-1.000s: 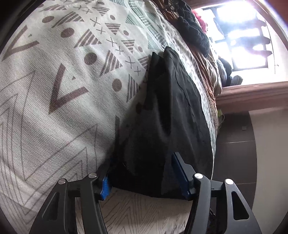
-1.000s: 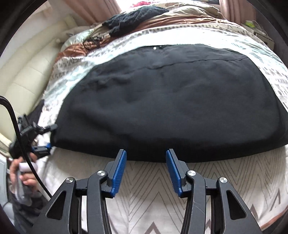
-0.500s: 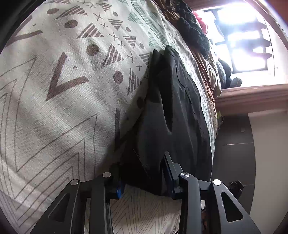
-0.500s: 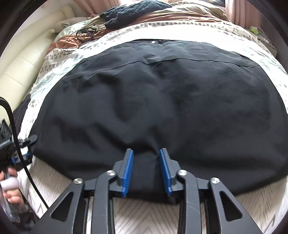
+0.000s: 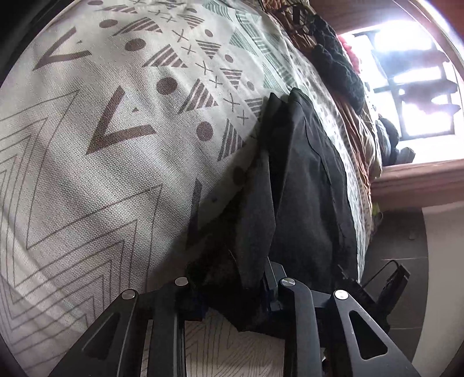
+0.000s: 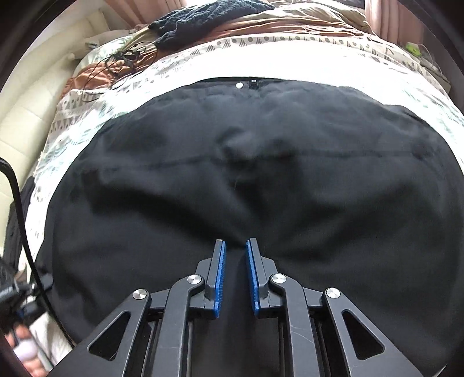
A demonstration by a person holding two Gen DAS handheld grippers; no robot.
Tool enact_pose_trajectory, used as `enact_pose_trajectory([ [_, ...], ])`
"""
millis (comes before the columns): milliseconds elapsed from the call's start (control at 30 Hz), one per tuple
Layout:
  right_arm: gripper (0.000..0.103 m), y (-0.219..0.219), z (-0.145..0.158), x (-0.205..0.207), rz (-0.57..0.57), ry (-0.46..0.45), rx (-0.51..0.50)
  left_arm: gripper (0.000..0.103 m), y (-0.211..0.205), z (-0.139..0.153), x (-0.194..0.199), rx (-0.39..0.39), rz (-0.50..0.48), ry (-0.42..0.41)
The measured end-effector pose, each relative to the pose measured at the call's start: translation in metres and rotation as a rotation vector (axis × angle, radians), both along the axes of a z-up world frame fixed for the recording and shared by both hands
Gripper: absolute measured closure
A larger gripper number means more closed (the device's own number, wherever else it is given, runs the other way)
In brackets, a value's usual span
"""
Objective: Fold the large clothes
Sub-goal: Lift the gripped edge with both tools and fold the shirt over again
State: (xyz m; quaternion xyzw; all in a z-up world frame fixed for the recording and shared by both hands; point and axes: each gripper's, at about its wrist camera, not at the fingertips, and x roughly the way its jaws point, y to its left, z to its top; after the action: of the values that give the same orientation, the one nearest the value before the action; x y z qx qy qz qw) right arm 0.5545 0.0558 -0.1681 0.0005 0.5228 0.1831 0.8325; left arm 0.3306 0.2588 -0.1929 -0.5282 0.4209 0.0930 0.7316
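A large black garment [image 6: 232, 174] lies spread flat on the patterned bedspread [image 6: 261, 63], its button edge at the far side. My right gripper [image 6: 235, 243] stands on the near part of the garment. Its jaws are closing, and a ridge of cloth is pinched between the blue pads [image 6: 219, 275]. In the left wrist view the garment [image 5: 304, 174] runs along the bed's edge over the bedspread [image 5: 116, 145]. My left gripper [image 5: 232, 278] is closing on the bunched near corner, and cloth fills the gap. That gripper [image 6: 17, 293] shows at the far left of the right wrist view, in a person's hand [image 6: 26, 351].
A dark knitted piece [image 6: 208, 17] and a brown blanket [image 6: 290, 29] lie piled at the bed's far end, with loose cables [image 6: 121, 58] beside them. A cream padded headboard [image 6: 23, 116] is on the left. Beyond the bed's edge is a dark tiled floor [image 5: 400, 232].
Both grippers narrowed from wide open onto the cloth. The right one slid forward from the near hem onto the garment. The left one drew the corner into a bunch.
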Motion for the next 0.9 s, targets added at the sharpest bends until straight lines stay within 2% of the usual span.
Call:
enact_pose_trajectory([
  [67,0.090,0.001,0.000,0.014,-0.016,0.005,0.007,0.076,-0.001,0.000,0.000,0.007,0.012,0.008],
  [400,0.091,0.013,-0.002,0.070,-0.069,0.011,0.026,0.077,-0.002,-0.001,-0.003,0.003,0.034,0.012],
  [567,0.091,0.020,0.000,0.097,-0.071,0.008,0.019,0.081,-0.003,0.002,-0.003,0.014,0.025,0.009],
  [667,0.091,0.013,0.017,0.092,-0.086,0.007,0.071,0.084,-0.003,0.006,-0.003,0.010,0.018,-0.008],
  [767,0.090,0.003,0.041,0.066,-0.059,-0.044,0.098,0.086,-0.001,0.012,-0.003,0.004,0.014,-0.032],
  [800,0.087,-0.002,0.045,0.058,-0.057,-0.045,0.111,0.087,-0.001,0.015,-0.003,0.001,0.013,-0.042],
  [900,0.087,-0.021,0.056,0.030,-0.068,-0.042,0.152,0.088,-0.001,0.022,-0.004,-0.009,0.010,-0.078],
])
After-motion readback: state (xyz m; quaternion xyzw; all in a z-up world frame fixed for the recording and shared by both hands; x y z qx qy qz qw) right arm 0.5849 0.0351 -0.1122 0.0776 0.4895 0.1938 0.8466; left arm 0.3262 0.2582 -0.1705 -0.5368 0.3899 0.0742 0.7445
